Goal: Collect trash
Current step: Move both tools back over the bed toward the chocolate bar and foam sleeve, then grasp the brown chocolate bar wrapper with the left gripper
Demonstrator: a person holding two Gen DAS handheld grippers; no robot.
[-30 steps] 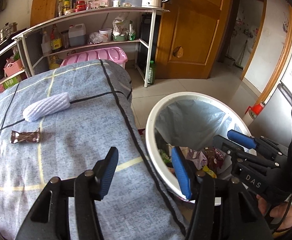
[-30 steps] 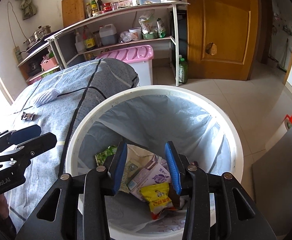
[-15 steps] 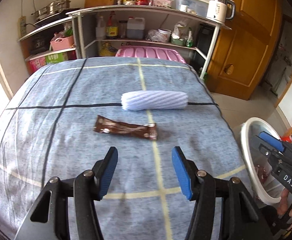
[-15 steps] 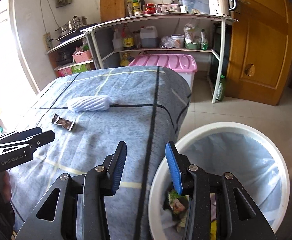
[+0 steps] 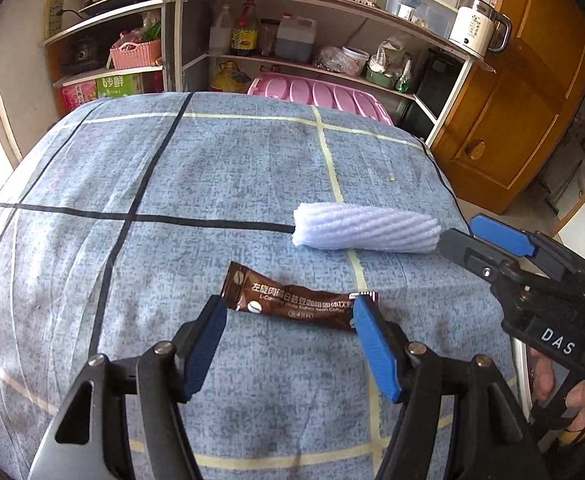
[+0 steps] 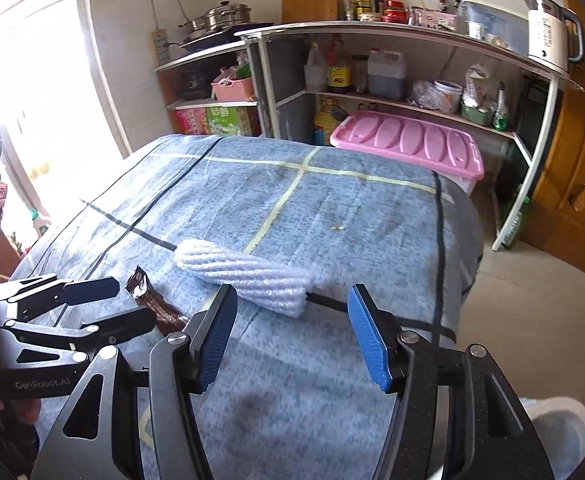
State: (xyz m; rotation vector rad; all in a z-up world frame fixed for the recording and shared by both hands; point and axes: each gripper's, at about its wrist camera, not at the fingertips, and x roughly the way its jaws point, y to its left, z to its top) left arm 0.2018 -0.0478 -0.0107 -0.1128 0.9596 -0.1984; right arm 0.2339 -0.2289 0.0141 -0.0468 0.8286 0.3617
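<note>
A brown coffee sachet (image 5: pixel 292 301) lies flat on the blue checked cloth (image 5: pixel 212 168). My left gripper (image 5: pixel 290 312) is open, its blue pads either side of the sachet's near edge, just above the cloth. A white ribbed foam sleeve (image 5: pixel 366 229) lies a little beyond the sachet. My right gripper (image 6: pixel 292 300) is open and empty, its pads flanking the near end of the foam sleeve (image 6: pixel 248 276). The sachet (image 6: pixel 152 300) also shows in the right wrist view beside the left gripper (image 6: pixel 104 304). The right gripper (image 5: pixel 492 244) shows in the left wrist view, next to the sleeve's right end.
Shelves (image 5: pixel 292 20) with bottles, pots and a kettle (image 5: pixel 476 26) stand behind the table. A pink bin lid (image 6: pixel 408 144) is by the table's far edge. A wooden door (image 5: pixel 532 112) is at the right. The white bin's rim (image 5: pixel 522 368) shows at the right edge.
Both grippers swung away from the white trash bin to the table. The left one closed in on the sachet, the right one on the foam sleeve. Both stayed open.
</note>
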